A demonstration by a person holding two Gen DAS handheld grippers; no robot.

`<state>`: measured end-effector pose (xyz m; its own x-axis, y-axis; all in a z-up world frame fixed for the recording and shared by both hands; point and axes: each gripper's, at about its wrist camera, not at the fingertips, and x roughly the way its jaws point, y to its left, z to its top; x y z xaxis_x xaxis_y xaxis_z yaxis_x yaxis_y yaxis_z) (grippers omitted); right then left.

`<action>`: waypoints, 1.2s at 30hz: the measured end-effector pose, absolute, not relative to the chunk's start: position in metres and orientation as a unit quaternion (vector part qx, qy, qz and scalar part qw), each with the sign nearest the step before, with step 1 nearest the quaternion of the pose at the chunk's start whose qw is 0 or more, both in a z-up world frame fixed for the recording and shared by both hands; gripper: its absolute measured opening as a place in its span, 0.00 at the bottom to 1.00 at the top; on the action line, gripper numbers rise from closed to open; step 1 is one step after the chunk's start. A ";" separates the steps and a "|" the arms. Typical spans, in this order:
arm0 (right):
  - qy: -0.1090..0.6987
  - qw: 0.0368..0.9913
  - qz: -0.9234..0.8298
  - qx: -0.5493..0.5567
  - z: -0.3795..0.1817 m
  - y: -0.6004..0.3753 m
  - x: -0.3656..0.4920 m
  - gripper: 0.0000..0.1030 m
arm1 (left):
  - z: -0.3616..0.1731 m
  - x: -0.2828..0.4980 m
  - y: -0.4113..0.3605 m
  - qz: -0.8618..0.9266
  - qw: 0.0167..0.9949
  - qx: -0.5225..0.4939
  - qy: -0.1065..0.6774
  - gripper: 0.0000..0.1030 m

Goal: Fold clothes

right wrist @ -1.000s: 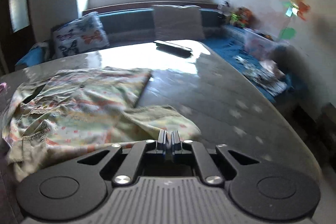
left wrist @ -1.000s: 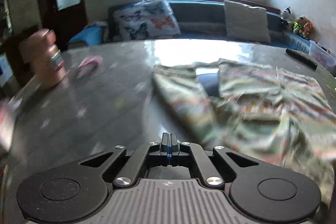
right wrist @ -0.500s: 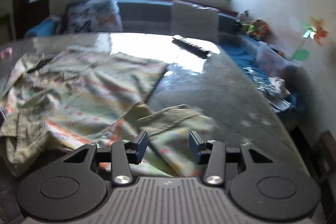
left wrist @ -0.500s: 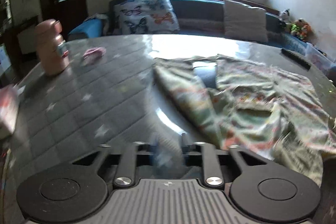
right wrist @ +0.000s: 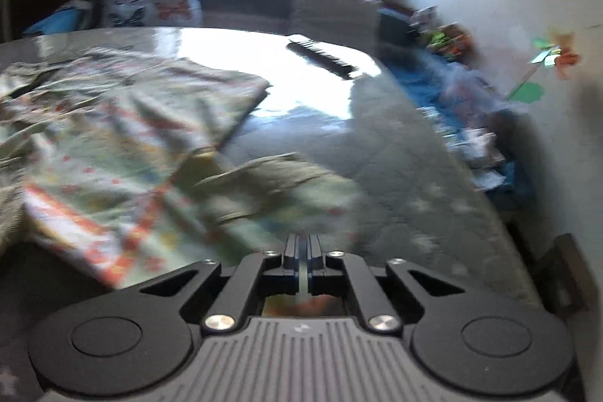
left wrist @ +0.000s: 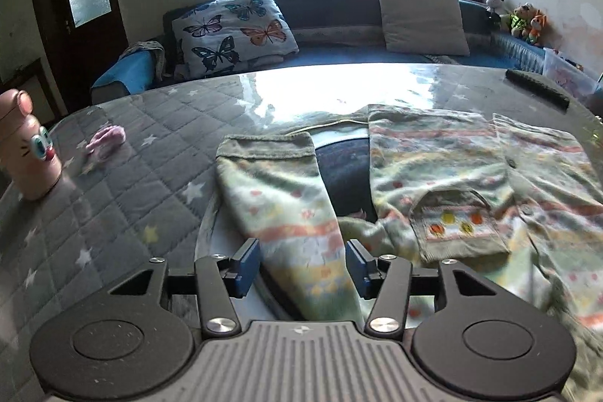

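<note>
A pale green patterned cardigan [left wrist: 452, 176] lies spread on the grey quilted table [left wrist: 132, 183]. Its left sleeve [left wrist: 286, 213] runs toward me. My left gripper [left wrist: 303, 264] is open, with its blue pads on either side of that sleeve's upper part. In the blurred right wrist view the cardigan [right wrist: 113, 138] lies to the left and its right sleeve [right wrist: 279, 191] lies ahead. My right gripper [right wrist: 302, 251] is shut on the sleeve's cloth, a strip of which shows between and behind the fingers.
A pink bottle [left wrist: 28, 153] and a small pink object [left wrist: 105, 138] stand at the table's left. A black remote [left wrist: 537, 87] lies at the far right; it also shows in the right wrist view [right wrist: 322, 57]. A sofa with cushions [left wrist: 233, 29] lies beyond. The table edge drops off right [right wrist: 490, 213].
My left gripper went from shut to open and moved over the left sleeve. My right gripper opened, then shut on the right sleeve's cloth.
</note>
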<state>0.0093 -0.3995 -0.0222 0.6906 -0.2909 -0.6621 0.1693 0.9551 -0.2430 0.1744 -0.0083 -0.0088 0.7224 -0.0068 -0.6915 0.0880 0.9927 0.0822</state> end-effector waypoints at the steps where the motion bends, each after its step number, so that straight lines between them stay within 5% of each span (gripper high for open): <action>1: 0.366 0.916 -0.141 -0.084 -0.020 -0.405 0.007 0.02 | -0.010 0.181 -0.008 -0.024 0.926 0.052 0.374 0.53; 6: 0.359 0.905 -0.224 -0.051 -0.012 -0.449 -0.002 0.02 | -0.014 0.214 -0.012 -0.013 0.925 0.057 0.376 0.53; 9: 0.353 0.907 -0.228 -0.023 -0.008 -0.459 -0.007 0.11 | -0.018 0.234 -0.016 -0.009 0.924 0.066 0.378 0.53; 13: 0.344 0.916 -0.207 -0.008 -0.006 -0.454 -0.008 0.36 | -0.029 0.253 -0.023 -0.014 0.920 0.086 0.382 0.52; 15: 0.342 0.919 -0.196 -0.010 -0.006 -0.449 -0.005 0.36 | -0.034 0.260 -0.025 -0.016 0.918 0.093 0.384 0.51; 18: 0.338 0.925 -0.174 -0.011 -0.002 -0.440 0.000 0.38 | -0.037 0.264 -0.025 -0.020 0.919 0.097 0.383 0.40; 22: 0.340 0.931 -0.129 -0.014 0.000 -0.426 0.005 0.52 | -0.039 0.265 -0.019 -0.014 0.919 0.102 0.381 0.08; 27: 0.353 0.933 -0.064 -0.019 -0.004 -0.402 0.007 0.61 | -0.036 0.255 0.004 0.032 0.925 0.089 0.367 0.03; 32: 0.361 0.930 -0.035 -0.068 -0.019 -0.373 0.012 0.63 | -0.022 0.233 0.034 0.073 0.935 0.062 0.341 0.03; 36: 0.367 0.923 -0.059 -0.104 -0.032 -0.367 0.020 0.49 | -0.013 0.210 0.061 0.101 0.939 0.029 0.328 0.02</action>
<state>0.0205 -0.3666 -0.0319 0.7236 -0.1844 -0.6652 0.0324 0.9717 -0.2342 0.2103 0.0608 -0.0132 0.7641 0.2086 -0.6104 -0.1706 0.9779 0.1207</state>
